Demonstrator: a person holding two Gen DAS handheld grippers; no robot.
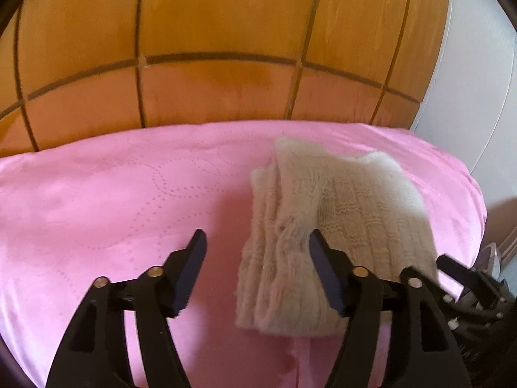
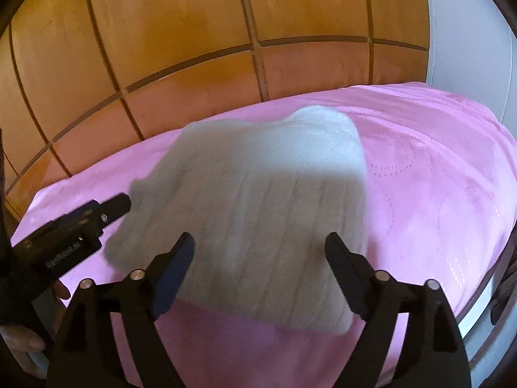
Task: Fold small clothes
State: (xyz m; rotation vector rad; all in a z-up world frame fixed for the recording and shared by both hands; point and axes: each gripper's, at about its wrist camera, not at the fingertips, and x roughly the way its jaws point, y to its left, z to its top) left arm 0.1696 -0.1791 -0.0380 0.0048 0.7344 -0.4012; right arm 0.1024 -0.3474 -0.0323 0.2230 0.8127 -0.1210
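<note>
Both grippers spread and empty over a folded cream knit on a pink quilt.

The left gripper [image 1: 257, 260] has its jaws wide apart with nothing between them; its right finger [image 1: 326, 278] overlaps the knit [image 1: 326, 226], which lies just ahead and to its right, though contact cannot be judged. The right gripper [image 2: 260, 266] is likewise apart and holds nothing, with the knit [image 2: 258, 207] directly ahead, spanning the gap between its fingers. The knit is a cream, fuzzy, ribbed and cable-patterned piece, folded into a thick, roughly rectangular bundle with layered edges along its left side, lying flat on the quilt [image 1: 113, 200]. Beyond the quilt stands a wooden headboard [image 1: 226, 32] of panelled squares.
</note>
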